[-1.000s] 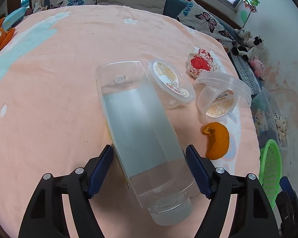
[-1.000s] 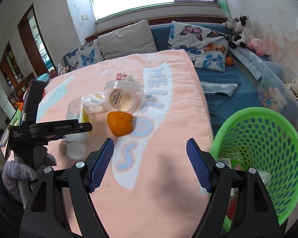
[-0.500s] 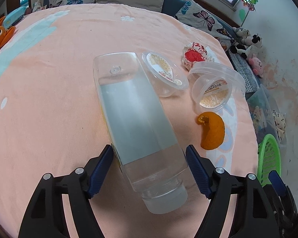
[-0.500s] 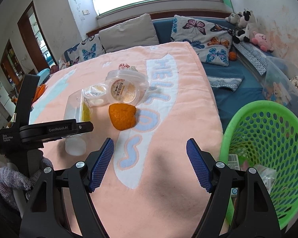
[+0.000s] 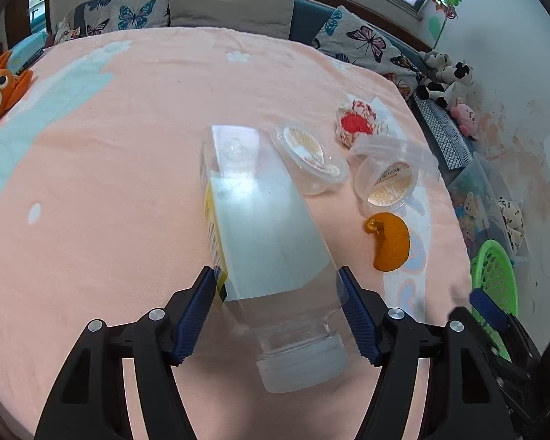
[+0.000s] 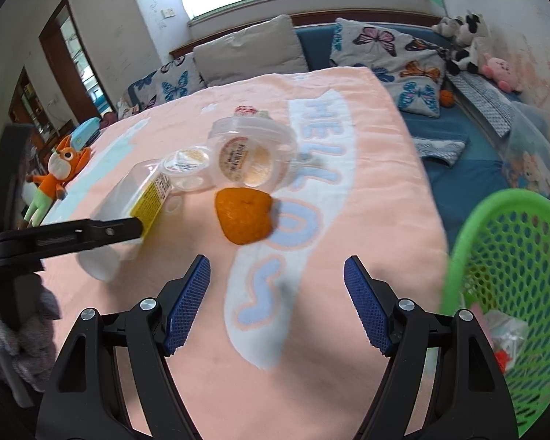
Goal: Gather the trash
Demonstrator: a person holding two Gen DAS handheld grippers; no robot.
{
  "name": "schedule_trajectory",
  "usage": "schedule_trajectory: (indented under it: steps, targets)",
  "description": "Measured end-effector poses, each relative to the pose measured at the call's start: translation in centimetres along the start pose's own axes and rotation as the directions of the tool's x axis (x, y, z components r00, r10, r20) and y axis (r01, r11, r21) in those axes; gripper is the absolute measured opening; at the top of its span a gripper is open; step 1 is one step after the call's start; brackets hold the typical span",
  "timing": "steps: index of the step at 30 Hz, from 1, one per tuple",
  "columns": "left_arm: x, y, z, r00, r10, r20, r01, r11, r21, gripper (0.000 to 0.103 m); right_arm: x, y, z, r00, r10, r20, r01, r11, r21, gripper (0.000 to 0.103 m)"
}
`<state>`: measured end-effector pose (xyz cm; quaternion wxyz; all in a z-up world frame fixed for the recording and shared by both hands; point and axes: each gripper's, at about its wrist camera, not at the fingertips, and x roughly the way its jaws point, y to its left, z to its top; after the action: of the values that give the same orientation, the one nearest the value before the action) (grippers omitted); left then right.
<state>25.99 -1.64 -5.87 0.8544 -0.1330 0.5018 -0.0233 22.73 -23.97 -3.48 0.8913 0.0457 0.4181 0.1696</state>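
Near the blanket's (image 5: 91, 190) front edge, the clear plastic bottle (image 5: 267, 242) is being squeezed by the closing left gripper (image 5: 277, 308), pads at both sides. It's probably best clamped firmly, since it's slippery. Right gripper (image 6: 277, 302) is being held open, empty, beside the green basket (image 6: 458, 242).

The right gripper (image 6: 277, 300) hangs with jaws apart and empty over the peach blanket (image 6: 385, 168). Ahead lies an orange peel (image 6: 244, 216), touching a clear tub (image 6: 251, 154) with a smaller cup (image 6: 187, 168) beside it. The left gripper's finger (image 6: 66, 236) presses a clear bottle (image 6: 128, 216). A green basket (image 6: 509, 293) stands right.
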Motion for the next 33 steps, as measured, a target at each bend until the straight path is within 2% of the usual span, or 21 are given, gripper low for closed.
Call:
schedule_trajectory:
  steps: [8,13,19,24,33]
  targets:
    - [-3.3,1.7,1.3,0.998,-0.018,0.053,0.016,0.999,0.03,0.065,3.9,2.1,1.8,0.999,0.029,-0.032,-0.03,0.999,-0.037,0.069]
    - [-4.4,2.2,1.9,0.997,-0.024,0.071,0.021,0.998,0.053,0.064,6.3,2.2,2.8,0.998,0.028,-0.055,-0.029,0.999,-0.015,0.064]
    - [-5.6,2.5,2.4,0.995,-0.036,0.089,0.029,0.996,0.081,0.064,7.8,2.2,3.1,0.997,0.024,-0.07,-0.025,1.0,-0.011,0.051]
    - [-6.4,2.4,2.6,0.994,-0.049,0.101,0.04,0.995,0.093,0.064,7.3,2.1,2.9,0.998,0.025,-0.058,-0.025,1.0,-0.001,0.044]
    - [-7.5,0.9,2.0,0.992,-0.071,0.101,0.059,0.992,0.115,0.063,3.5,1.5,1.7,0.999,0.031,-0.014,-0.031,1.0,-0.003,0.041]
